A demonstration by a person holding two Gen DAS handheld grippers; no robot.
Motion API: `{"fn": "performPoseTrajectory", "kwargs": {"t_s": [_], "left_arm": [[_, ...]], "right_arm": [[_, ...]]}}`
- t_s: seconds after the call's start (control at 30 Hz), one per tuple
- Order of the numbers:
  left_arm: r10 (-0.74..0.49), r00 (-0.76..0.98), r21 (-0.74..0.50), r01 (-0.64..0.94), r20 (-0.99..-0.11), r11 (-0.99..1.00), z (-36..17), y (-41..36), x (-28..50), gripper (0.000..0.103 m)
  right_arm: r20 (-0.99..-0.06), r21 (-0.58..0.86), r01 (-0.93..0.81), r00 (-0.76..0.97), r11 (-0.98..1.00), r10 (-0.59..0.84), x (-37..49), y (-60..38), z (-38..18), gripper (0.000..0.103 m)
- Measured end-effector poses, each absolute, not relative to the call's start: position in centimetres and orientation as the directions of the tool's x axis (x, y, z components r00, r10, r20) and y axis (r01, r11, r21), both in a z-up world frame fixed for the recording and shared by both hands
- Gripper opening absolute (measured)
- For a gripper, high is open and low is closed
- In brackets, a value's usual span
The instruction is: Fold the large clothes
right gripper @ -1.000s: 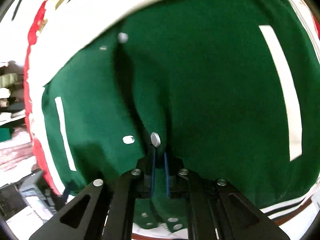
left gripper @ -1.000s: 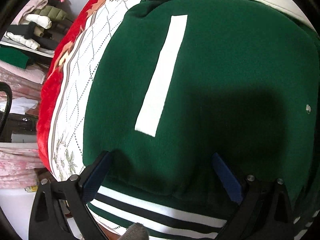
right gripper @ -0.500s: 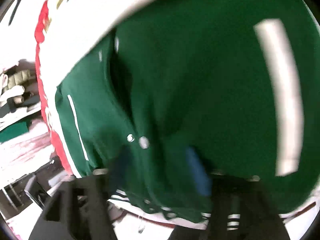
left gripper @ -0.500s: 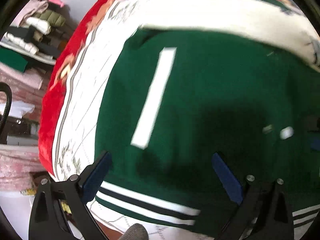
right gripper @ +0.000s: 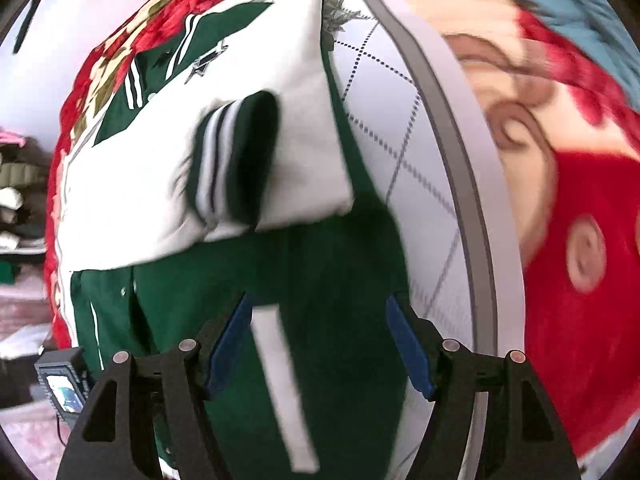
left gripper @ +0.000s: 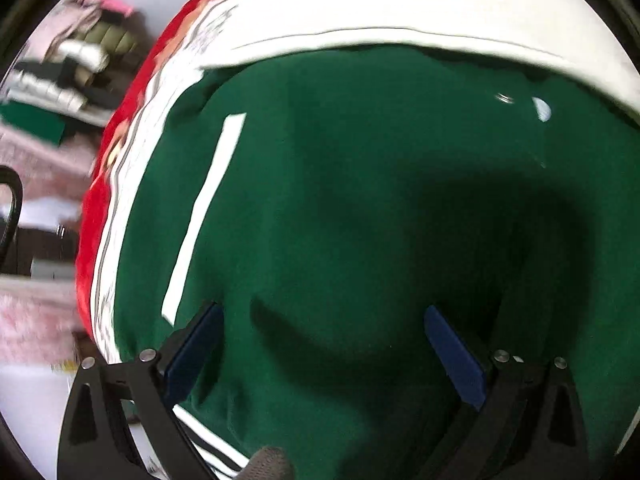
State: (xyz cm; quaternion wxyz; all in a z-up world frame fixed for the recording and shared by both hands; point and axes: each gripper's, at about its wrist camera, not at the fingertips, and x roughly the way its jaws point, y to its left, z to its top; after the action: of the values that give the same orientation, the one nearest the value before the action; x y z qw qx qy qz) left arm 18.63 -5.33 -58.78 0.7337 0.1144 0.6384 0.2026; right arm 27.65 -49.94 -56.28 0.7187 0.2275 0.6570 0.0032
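Releasing done: my right gripper (right gripper: 320,340), pinched on the jacket (right gripper: 328,264) placket a second ago, now hangs spread and empty over the green front. Left gripper (left gripper: 320,344) stays spread, nothing between its fingers, low over the same jacket. Jacket lies flat on the blanket (right gripper: 580,240), white sleeves (right gripper: 280,152) folded across the chest. Reckon next comes the hem fold.

My left tool (left gripper: 320,344) hangs spread wide over the green jacket (left gripper: 360,220); its white sleeve (left gripper: 440,16) crosses the frame's top.
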Motion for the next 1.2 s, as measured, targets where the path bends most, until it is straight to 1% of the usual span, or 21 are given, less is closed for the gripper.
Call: {"fn": "performPoseTrajectory", "kwargs": {"t_s": [0.1, 0.17, 0.23, 0.27, 0.3, 0.37, 0.5, 0.6, 0.7, 0.73, 0.77, 0.8, 0.83, 0.87, 0.9, 0.93, 0.97, 1.0, 1.07, 1.1, 1.2], "left_arm": [[0.504, 0.086, 0.482, -0.194, -0.860, 0.855, -58.0, -6.2, 18.3, 0.103], [0.528, 0.082, 0.500, -0.227, -0.845, 0.836, -57.4, -7.0, 17.9, 0.103], [0.547, 0.080, 0.511, -0.264, -0.833, 0.818, -56.5, -8.1, 17.6, 0.103], [0.555, 0.078, 0.515, -0.282, -0.828, 0.809, -56.2, -8.4, 17.3, 0.103], [0.571, 0.081, 0.527, -0.297, -0.817, 0.796, -55.8, -8.7, 17.1, 0.103], [0.584, 0.082, 0.537, -0.308, -0.808, 0.785, -55.3, -10.0, 16.6, 0.103], [0.575, 0.067, 0.529, -0.317, -0.815, 0.787, -54.9, -10.9, 16.2, 0.103], [0.570, 0.070, 0.524, -0.318, -0.818, 0.790, -54.2, -11.1, 14.9, 0.103], [0.568, 0.082, 0.525, -0.291, -0.819, 0.800, -53.6, -12.0, 13.3, 0.103], [0.568, 0.086, 0.530, -0.266, -0.819, 0.805, -53.6, -12.4, 12.8, 0.103], [0.566, 0.087, 0.533, -0.244, -0.820, 0.810, -53.7, -12.8, 12.3, 0.103], [0.565, 0.090, 0.536, -0.223, -0.820, 0.814, -53.8, -13.6, 11.7, 0.103], [0.564, 0.094, 0.539, -0.203, -0.820, 0.818, -54.0, -13.9, 11.5, 0.103], [0.571, 0.102, 0.551, -0.171, -0.815, 0.817, -54.2, -14.7, 10.9, 0.103], [0.581, 0.115, 0.565, -0.144, -0.806, 0.812, -54.3, -15.2, 10.7, 0.103], [0.593, 0.136, 0.583, -0.113, -0.793, 0.805, -54.3, -16.2, 10.3, 0.103], [0.608, 0.161, 0.604, -0.079, -0.777, 0.793, -54.2, -17.4, 9.7, 0.103], [0.630, 0.197, 0.636, -0.039, -0.751, 0.770, -54.1, -18.9, 8.9, 0.103], [0.663, 0.257, 0.690, 0.023, -0.703, 0.723, -54.0, -21.6, 7.4, 0.103], [0.683, 0.300, 0.728, 0.060, -0.666, 0.683, -54.0, -23.3, 6.5, 0.103], [0.694, 0.397, 0.790, 0.161, -0.601, 0.592, -54.9, -27.6, 3.5, 0.103]], "right_arm": [[-0.911, 0.408, 0.298, 0.078, 0.863, 0.404, 30.4, -51.2, -59.8, 0.072], [-0.891, 0.448, 0.287, 0.062, 0.847, 0.450, 31.6, -51.3, -61.2, 0.073], [-0.868, 0.492, 0.262, 0.073, 0.830, 0.491, 32.4, -52.0, -61.6, 0.071], [-0.869, 0.493, 0.230, 0.074, 0.839, 0.490, 32.6, -51.8, -61.4, 0.056], [-0.863, 0.503, 0.203, 0.063, 0.840, 0.501, 32.8, -51.3, -61.3, 0.035], [-0.845, 0.532, 0.197, 0.062, 0.824, 0.531, 32.7, -51.0, -61.4, 0.021], [-0.840, 0.541, 0.204, 0.078, 0.816, 0.538, 31.5, -50.6, -60.6, 0.015], [-0.820, 0.564, 0.224, 0.040, 0.795, 0.571, 29.1, -50.7, -59.6, 0.013], [-0.819, 0.558, 0.193, -0.027, 0.807, 0.572, 25.9, -50.6, -58.8, 0.014], [-0.823, 0.547, 0.182, -0.061, 0.817, 0.564, 25.1, -50.8, -59.1, 0.015], [-0.833, 0.530, 0.171, -0.079, 0.831, 0.547, 24.6, -51.0, -59.4, 0.021], [-0.853, 0.499, 0.148, -0.093, 0.854, 0.514, 24.3, -51.2, -59.7, 0.031], [-0.874, 0.461, 0.132, -0.101, 0.877, 0.475, 24.0, -51.7, -59.9, 0.033], [-0.880, 0.454, 0.124, -0.097, 0.883, 0.466, 23.7, -52.3, -59.9, 0.033], [-0.881, 0.453, 0.116, -0.092, 0.884, 0.464, 23.4, -52.7, -59.7, 0.040], [-0.891, 0.438, 0.102, -0.083, 0.893, 0.446, 23.0, -53.4, -59.2, 0.049], [-0.909, 0.407, 0.079, -0.069, 0.910, 0.412, 22.6, -53.9, -58.6, 0.073], [-0.921, 0.382, 0.059, -0.061, 0.922, 0.385, 22.2, -54.3, -58.2, 0.087], [-0.934, 0.352, 0.023, -0.050, 0.936, 0.352, 21.1, -55.2, -57.2, 0.087], [-0.942, 0.331, 0.015, -0.049, 0.943, 0.332, 20.4, -55.8, -56.7, 0.087], [-0.951, 0.303, 0.017, -0.052, 0.953, 0.304, 18.1, -57.7, -55.9, 0.087]]}}
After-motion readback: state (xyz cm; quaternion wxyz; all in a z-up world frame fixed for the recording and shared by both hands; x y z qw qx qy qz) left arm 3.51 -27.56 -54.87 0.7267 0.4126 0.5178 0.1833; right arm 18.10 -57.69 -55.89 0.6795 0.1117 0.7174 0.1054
